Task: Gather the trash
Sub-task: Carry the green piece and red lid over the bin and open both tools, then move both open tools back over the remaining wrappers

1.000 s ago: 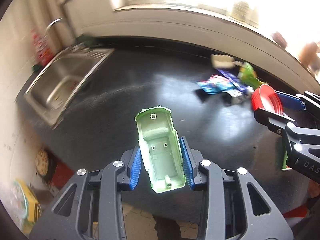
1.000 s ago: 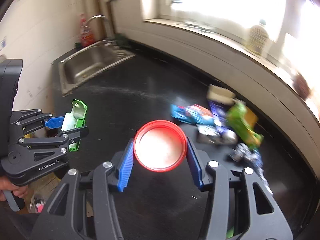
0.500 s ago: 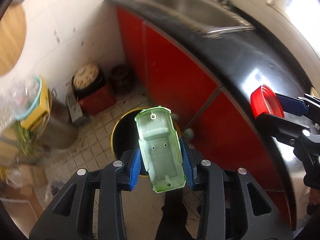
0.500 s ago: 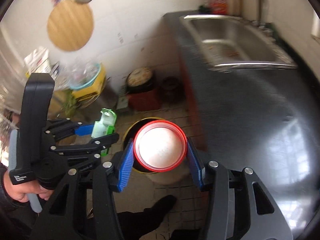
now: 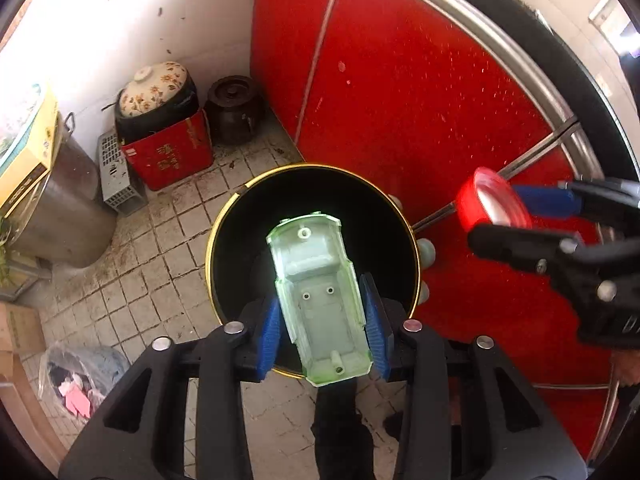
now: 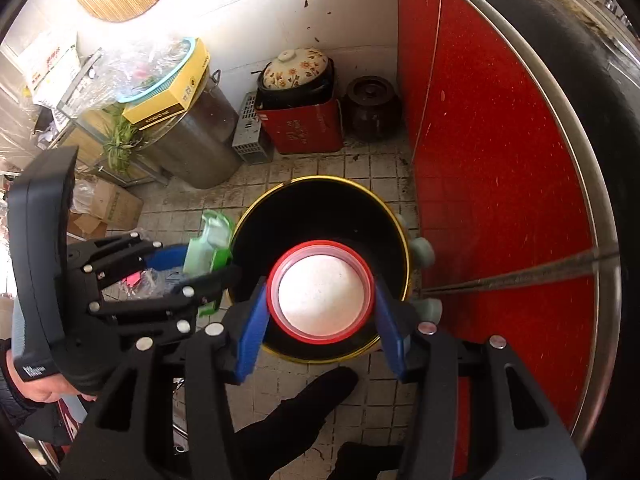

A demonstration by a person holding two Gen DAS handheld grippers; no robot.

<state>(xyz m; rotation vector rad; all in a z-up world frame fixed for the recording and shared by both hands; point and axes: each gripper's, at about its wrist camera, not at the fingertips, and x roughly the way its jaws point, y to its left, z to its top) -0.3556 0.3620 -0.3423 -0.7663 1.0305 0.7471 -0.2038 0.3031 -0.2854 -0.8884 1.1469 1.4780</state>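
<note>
My left gripper (image 5: 322, 316) is shut on a pale green plastic toy-car shell (image 5: 320, 300) and holds it over the black, gold-rimmed trash bin (image 5: 236, 216) on the tiled floor. My right gripper (image 6: 320, 312) is shut on a red-rimmed round lid (image 6: 322, 296) and holds it above the same bin (image 6: 320, 196). The right gripper and its lid (image 5: 494, 204) also show at the right of the left wrist view. The left gripper with the green shell (image 6: 210, 240) shows at the left of the right wrist view.
Red cabinet doors (image 5: 420, 100) under the black counter stand to the right of the bin. A red box with a floral pot (image 5: 160, 120), a dark jar (image 5: 234, 108), a metal drum (image 5: 60, 200) and a grey crate line the wall. My shoe (image 6: 304, 404) is below the bin.
Both grippers have swung from the counter down over the floor bin, carrying the green shell and the red lid. The bin now lies directly beneath both.
</note>
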